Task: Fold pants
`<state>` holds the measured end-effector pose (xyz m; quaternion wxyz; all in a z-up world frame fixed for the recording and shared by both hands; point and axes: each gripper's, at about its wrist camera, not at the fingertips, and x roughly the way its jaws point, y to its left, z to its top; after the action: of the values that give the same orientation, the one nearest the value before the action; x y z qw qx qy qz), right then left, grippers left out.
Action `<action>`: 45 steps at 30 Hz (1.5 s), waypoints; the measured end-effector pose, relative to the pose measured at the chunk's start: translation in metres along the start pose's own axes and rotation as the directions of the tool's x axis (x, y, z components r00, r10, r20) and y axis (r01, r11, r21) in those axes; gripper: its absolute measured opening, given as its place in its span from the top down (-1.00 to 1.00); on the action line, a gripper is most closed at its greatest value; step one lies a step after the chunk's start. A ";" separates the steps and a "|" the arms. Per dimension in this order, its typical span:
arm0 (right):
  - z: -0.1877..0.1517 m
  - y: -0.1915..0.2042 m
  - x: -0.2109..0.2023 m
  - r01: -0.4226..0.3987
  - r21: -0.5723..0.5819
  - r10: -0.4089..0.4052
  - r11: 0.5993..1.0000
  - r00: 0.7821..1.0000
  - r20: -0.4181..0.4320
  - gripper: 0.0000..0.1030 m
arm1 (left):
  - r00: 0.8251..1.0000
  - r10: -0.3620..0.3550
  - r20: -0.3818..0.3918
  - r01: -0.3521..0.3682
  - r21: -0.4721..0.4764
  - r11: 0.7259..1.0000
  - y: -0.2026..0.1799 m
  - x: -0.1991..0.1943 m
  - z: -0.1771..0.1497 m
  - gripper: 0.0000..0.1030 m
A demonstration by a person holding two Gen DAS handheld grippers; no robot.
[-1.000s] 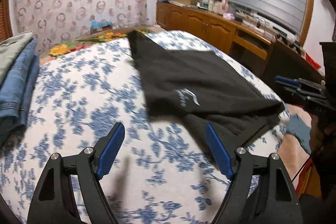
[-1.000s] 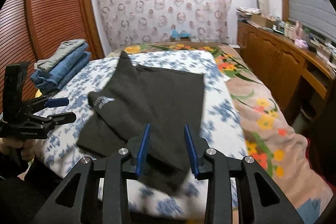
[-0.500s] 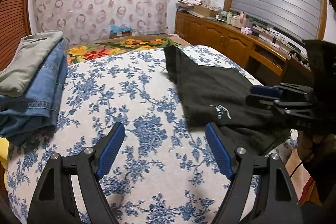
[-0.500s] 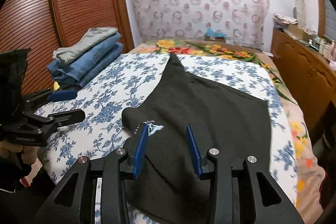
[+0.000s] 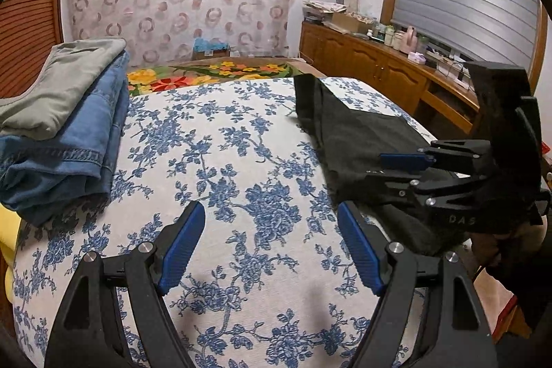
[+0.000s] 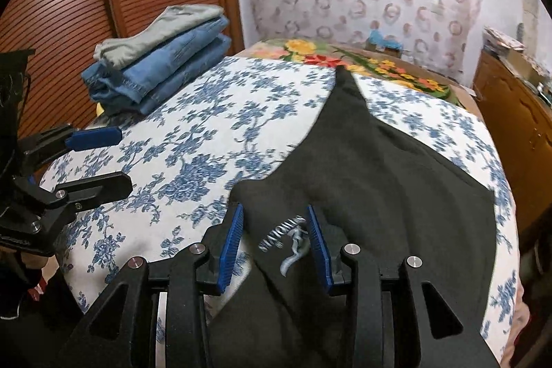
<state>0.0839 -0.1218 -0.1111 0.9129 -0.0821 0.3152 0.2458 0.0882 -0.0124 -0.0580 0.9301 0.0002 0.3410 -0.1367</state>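
Black cotton pants [image 6: 362,175] lying along the right edge of the blue-floral bedspread [image 5: 224,161], long axis running toward the far end. Right gripper [image 6: 274,240] nearer, spread over the printed near corner, pinching nothing. Left gripper [image 5: 270,245] spread wide over bare bedspread.

Bare floral bedspread [image 5: 241,161] lies between folded stack [image 5: 65,126] and black pants [image 5: 358,140].

I count one black pair of pants [image 6: 372,181], two grippers, and perhaps three folded garments [image 6: 162,64] stacked far left.
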 end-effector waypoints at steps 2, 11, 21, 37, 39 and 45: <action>0.003 0.003 0.006 -0.009 -0.019 0.009 1.000 1.000 -0.015 0.24 | 1.000 0.004 0.001 -0.004 -0.006 1.000 0.003 -0.001 -0.001 -0.55; 0.011 0.017 0.039 0.003 -0.108 -0.013 0.994 0.995 -0.099 0.24 | 1.000 0.004 -0.005 -0.004 -0.020 1.000 0.006 0.002 -0.004 -0.55; 0.021 -0.003 0.031 -0.024 -0.046 0.022 0.999 0.999 -0.028 0.88 | 1.000 -0.012 -0.025 0.012 0.003 1.000 -0.004 0.009 -0.005 -0.55; 0.026 -0.084 0.021 0.064 0.120 -0.061 0.991 0.998 -0.021 0.89 | 0.993 -0.087 -0.082 0.096 0.118 0.988 -0.056 0.039 0.008 -0.55; 0.024 -0.088 0.028 0.070 0.131 -0.065 0.989 0.997 -0.039 0.89 | 0.991 -0.091 -0.102 0.104 0.126 0.987 -0.061 0.048 0.010 -0.55; 0.027 -0.109 0.027 0.092 0.176 -0.084 0.980 0.995 -0.049 0.78 | 0.984 -0.099 -0.150 0.121 0.150 0.981 -0.075 0.065 0.009 -0.55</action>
<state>0.1709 -0.1970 -0.1070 0.9199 -0.0188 0.3508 0.1743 0.1226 -0.1019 -0.0857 0.8915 0.0648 0.3938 -0.2143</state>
